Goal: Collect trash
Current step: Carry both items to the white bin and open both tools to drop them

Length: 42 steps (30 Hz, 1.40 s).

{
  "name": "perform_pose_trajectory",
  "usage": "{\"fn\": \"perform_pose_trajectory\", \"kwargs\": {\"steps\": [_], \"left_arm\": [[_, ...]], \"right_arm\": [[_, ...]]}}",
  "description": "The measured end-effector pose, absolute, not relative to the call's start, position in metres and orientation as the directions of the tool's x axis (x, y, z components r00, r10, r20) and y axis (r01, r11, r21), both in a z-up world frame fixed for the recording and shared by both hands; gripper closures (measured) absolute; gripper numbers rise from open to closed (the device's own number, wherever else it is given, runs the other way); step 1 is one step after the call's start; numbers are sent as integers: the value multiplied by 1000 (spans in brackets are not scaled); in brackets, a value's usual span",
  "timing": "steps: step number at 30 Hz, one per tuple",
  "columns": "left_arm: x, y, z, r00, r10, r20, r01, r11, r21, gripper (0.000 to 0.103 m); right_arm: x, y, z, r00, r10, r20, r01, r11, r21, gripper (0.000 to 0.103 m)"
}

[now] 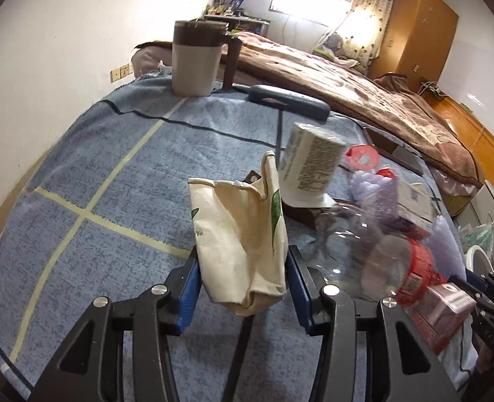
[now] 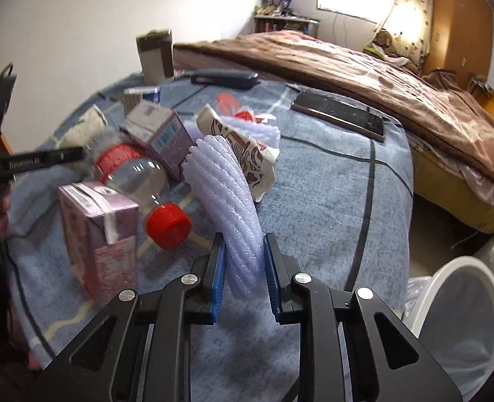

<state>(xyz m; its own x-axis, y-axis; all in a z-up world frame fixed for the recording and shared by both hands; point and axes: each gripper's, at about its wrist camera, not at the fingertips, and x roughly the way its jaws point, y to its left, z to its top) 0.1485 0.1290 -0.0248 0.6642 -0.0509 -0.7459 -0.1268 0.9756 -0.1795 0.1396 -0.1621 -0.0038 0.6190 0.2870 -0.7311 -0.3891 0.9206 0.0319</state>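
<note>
Our right hand-held gripper [image 2: 243, 271] is clenched on the foam sleeve [image 2: 228, 207], its length running away over the surface [image 2: 330, 194], with the bin [image 2: 461, 305] just right, while our left hand-held gripper [image 1: 243, 268] grips the carton [image 1: 243, 234].

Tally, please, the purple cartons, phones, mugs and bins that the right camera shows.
Purple cartons: 2
Phone: 1
Mug: 1
Bin: 1
Total: 5
</note>
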Motion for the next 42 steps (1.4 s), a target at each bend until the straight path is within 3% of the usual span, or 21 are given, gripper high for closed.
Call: {"fn": "perform_pose_trajectory", "kwargs": {"steps": [5,19,42], "left_arm": [[134,121,-11,694,-39,-719,-103,983,-154,53],[112,58,32,751,-155,-642,83,986,-142,53],[118,-104,49,686,-381,-619,408,907,-105,53]], "right_arm": [[127,-170,7,652,294,-699,-350,934,66,79],[99,-210,35,744,236,-625,-213,971,113,78],[72,-308,41,792,-31,-609,120,987,106,78]]}}
